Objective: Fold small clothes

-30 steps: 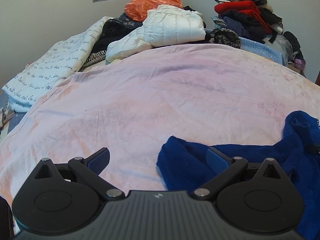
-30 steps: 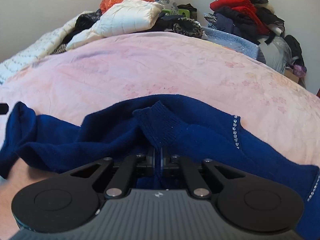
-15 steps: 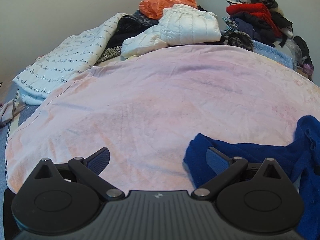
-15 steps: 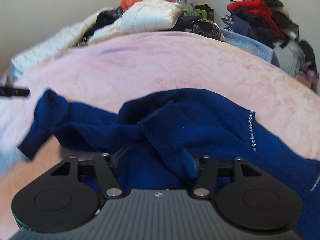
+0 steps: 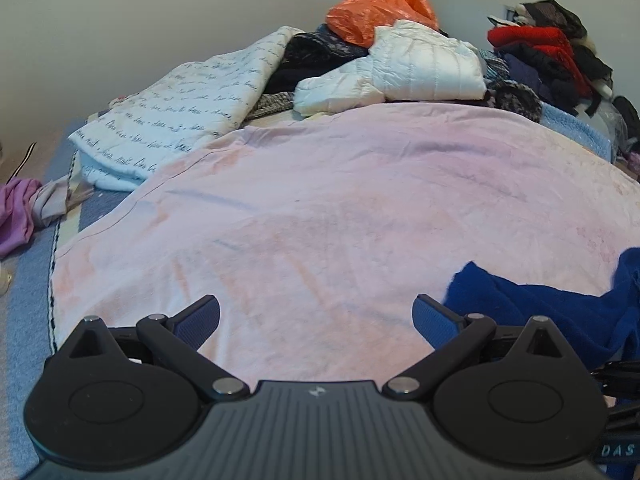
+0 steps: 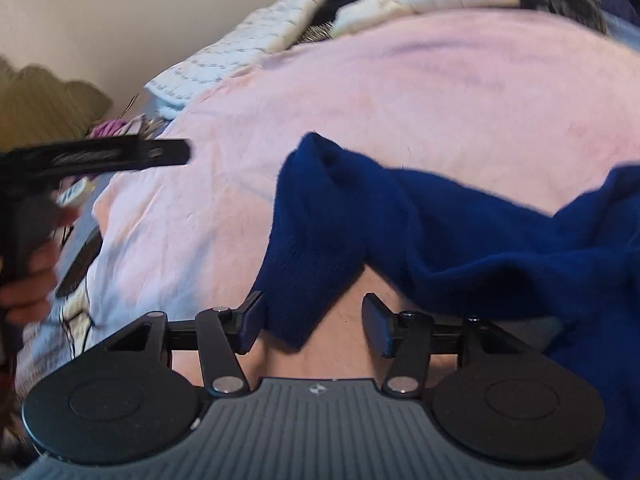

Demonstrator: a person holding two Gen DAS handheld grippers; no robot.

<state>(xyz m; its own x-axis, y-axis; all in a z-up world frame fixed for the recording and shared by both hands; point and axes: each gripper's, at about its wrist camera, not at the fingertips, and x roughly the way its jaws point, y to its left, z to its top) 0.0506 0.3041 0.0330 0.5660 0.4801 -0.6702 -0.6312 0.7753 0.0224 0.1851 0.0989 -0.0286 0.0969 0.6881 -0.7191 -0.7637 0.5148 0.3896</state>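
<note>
Since a second ago my right gripper (image 6: 314, 320) let go of the blue sweater (image 6: 460, 240), jaws lately narrowing but apart, its cuff hanging between them pointing toward me, sleeve running away rightward; my left gripper (image 5: 316, 316) gapes empty, sweater beside its right finger.

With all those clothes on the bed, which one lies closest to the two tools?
The dark blue knit garment, spread on the pink blanket right at the tools' tips. The white puffer jacket and the red clothes are piled at the far end.
</note>
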